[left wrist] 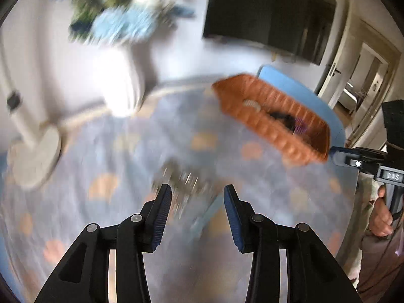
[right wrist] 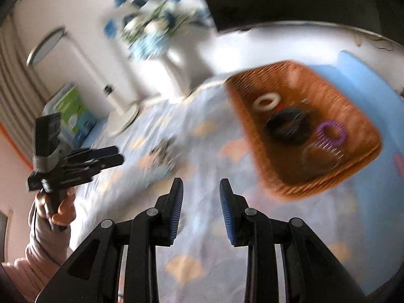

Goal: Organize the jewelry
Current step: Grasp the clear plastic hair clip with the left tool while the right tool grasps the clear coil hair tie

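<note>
Both views are motion-blurred. An orange woven basket [left wrist: 275,123] [right wrist: 303,131] sits on the patterned blue tablecloth at the right. It holds a white ring [right wrist: 267,101], a black ring [right wrist: 287,126], a purple coil ring [right wrist: 331,131] and a brown one [right wrist: 319,157]. A silvery jewelry piece [left wrist: 180,176] [right wrist: 162,155] lies on the cloth left of the basket. My left gripper [left wrist: 197,202] is open and empty, just before that piece. My right gripper [right wrist: 201,197] is open and empty, above the cloth near the basket's front left corner.
A white vase [left wrist: 118,83] with blue flowers [right wrist: 151,32] stands at the back. A white lamp base [left wrist: 35,159] sits at the far left. A green and blue box [right wrist: 73,116] lies behind it. A blue chair back [left wrist: 298,88] stands behind the basket.
</note>
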